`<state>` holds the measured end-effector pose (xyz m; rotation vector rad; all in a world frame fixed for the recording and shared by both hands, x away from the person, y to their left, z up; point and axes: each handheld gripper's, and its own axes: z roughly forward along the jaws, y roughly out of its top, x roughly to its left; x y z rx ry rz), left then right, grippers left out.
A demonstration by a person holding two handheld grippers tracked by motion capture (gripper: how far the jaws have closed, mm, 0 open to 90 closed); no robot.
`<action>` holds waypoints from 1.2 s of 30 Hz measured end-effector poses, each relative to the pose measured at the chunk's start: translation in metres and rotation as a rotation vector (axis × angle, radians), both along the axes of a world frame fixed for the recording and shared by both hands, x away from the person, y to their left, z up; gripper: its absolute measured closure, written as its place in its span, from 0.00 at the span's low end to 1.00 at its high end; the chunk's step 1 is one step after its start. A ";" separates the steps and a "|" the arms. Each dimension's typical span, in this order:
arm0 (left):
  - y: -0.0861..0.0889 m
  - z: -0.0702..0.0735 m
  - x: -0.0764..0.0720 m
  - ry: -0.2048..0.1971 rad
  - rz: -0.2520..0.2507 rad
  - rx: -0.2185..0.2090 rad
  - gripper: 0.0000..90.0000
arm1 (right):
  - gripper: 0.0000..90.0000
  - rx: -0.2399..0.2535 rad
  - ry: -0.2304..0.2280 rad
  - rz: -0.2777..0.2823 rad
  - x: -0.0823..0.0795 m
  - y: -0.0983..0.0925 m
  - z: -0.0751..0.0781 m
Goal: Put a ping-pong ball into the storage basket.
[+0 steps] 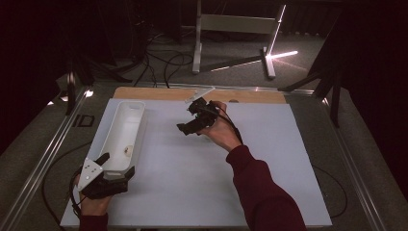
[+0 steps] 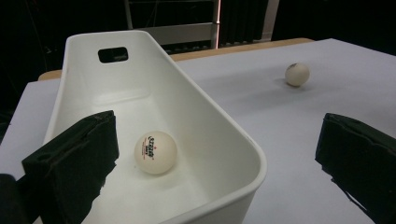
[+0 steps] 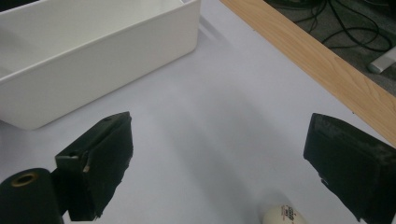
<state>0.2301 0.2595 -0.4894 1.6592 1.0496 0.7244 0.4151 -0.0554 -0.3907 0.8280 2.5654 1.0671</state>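
Above, the high view places the left gripper at the near end of a long white bin, which lies on the left part of a pale sheet covering the table. Its jaws are spread wide, one over the bin's interior and one outside the near rim, gripping nothing; whether they touch the rim cannot be told. In the left gripper view the same jaws stand far apart on either side of the bin's rounded near corner. Inside the bin rests a white ball with printed lettering, lying on the floor just beside the left jaw but apart from it. A second ball sits on the sheet well beyond the bin.

The right gripper is held over the far middle of the sheet, tilted toward the bin, in the person's right hand. In the right gripper view its jaws are likewise fully parted and empty. Between them, at the bottom edge of that view, the top of the loose ball is visible on the sheet, unclasped. The bin's outer wall lies beyond, and a wooden table edge runs along the sheet's far side.
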 end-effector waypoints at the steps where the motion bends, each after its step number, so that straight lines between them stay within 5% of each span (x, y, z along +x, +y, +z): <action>1: 0.000 0.000 0.000 -0.001 0.000 -0.001 0.00 | 0.09 0.001 0.002 -0.003 0.000 -0.001 0.000; 36: 0.001 0.000 0.000 -0.002 0.003 -0.004 0.00 | 0.09 -0.028 0.033 -0.061 0.013 -0.021 -0.021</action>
